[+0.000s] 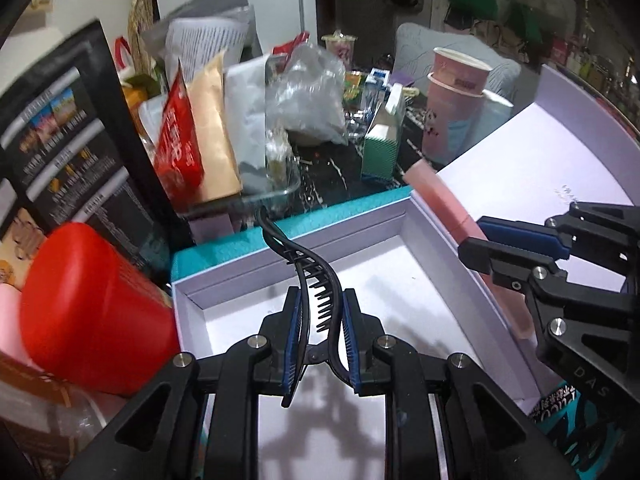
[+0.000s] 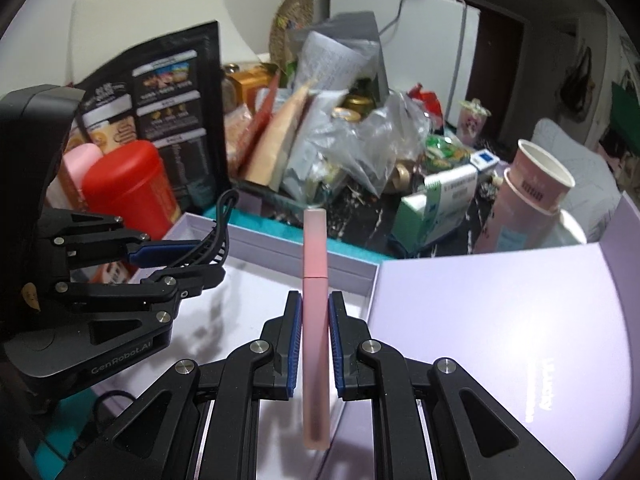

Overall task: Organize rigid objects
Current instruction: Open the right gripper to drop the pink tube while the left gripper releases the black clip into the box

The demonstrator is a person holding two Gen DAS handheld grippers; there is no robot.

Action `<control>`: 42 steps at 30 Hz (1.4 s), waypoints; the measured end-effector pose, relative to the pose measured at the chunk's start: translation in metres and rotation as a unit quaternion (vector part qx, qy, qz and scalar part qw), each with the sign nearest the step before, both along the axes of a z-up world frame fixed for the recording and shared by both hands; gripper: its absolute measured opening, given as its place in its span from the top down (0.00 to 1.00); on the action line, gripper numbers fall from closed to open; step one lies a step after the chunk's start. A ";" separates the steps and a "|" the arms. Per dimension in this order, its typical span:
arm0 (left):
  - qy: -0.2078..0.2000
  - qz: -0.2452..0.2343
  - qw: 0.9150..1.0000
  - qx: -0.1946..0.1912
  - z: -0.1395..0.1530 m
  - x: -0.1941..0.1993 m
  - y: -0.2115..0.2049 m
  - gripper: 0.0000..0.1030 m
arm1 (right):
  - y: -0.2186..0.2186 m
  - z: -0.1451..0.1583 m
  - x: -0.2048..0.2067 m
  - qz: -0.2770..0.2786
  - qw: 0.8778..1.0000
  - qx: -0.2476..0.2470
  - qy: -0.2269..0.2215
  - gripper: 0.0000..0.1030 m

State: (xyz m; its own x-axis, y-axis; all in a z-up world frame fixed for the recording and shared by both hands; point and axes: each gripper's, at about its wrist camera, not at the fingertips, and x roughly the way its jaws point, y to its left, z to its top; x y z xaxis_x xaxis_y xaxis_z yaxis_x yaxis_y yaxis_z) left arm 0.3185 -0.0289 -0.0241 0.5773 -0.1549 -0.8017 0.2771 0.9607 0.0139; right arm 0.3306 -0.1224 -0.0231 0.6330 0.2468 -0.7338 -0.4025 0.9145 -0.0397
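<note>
I am gripping a black plastic toothed hair clip [image 1: 318, 280] in my left tongs [image 1: 320, 340], and a frosted pink cosmetic tube [image 2: 315, 320] in my right tongs [image 2: 315, 344], both hovering over the open white-lined box [image 1: 400, 264]; beyond it, desk clutter.

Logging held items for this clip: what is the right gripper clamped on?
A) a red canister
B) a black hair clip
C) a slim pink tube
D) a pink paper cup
C: the right gripper has its blue pads pressed on either side of a slim pink tube, held over the open white box; the black hair clip is in the left gripper.
</note>
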 end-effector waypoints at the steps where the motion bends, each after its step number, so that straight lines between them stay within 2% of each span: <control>1: 0.005 0.001 1.000 -0.002 -0.003 0.003 0.000 0.81 | -0.001 -0.003 0.002 -0.002 1.000 -0.001 0.003 0.87; 10: 0.048 0.016 0.999 -0.012 -0.030 0.022 -0.002 0.81 | -0.006 -0.023 0.012 -0.005 0.999 -0.004 0.031 0.87; 21: 0.077 0.027 0.997 -0.007 -0.047 0.032 -0.004 0.81 | -0.006 -0.023 0.013 -0.003 1.000 -0.003 0.025 0.87; 24: 0.088 0.044 0.995 0.007 -0.050 0.034 -0.002 0.80 | -0.007 -0.022 0.013 -0.008 1.000 -0.003 0.027 0.86; 27: 0.085 0.048 0.995 0.012 -0.049 0.033 0.000 0.80 | -0.007 -0.020 0.011 -0.013 1.000 0.000 0.023 0.86; 30: 0.084 0.050 0.995 0.013 -0.047 0.030 0.001 0.80 | -0.010 -0.015 0.009 -0.022 1.000 0.003 0.015 0.81; 39: 0.064 0.052 0.996 0.023 -0.029 0.017 0.001 0.80 | -0.018 -0.003 0.005 -0.043 0.999 0.006 0.000 0.81; 42: 0.059 0.052 0.997 0.021 -0.022 0.011 0.000 0.80 | -0.021 0.002 0.001 -0.050 0.999 0.009 -0.004 0.77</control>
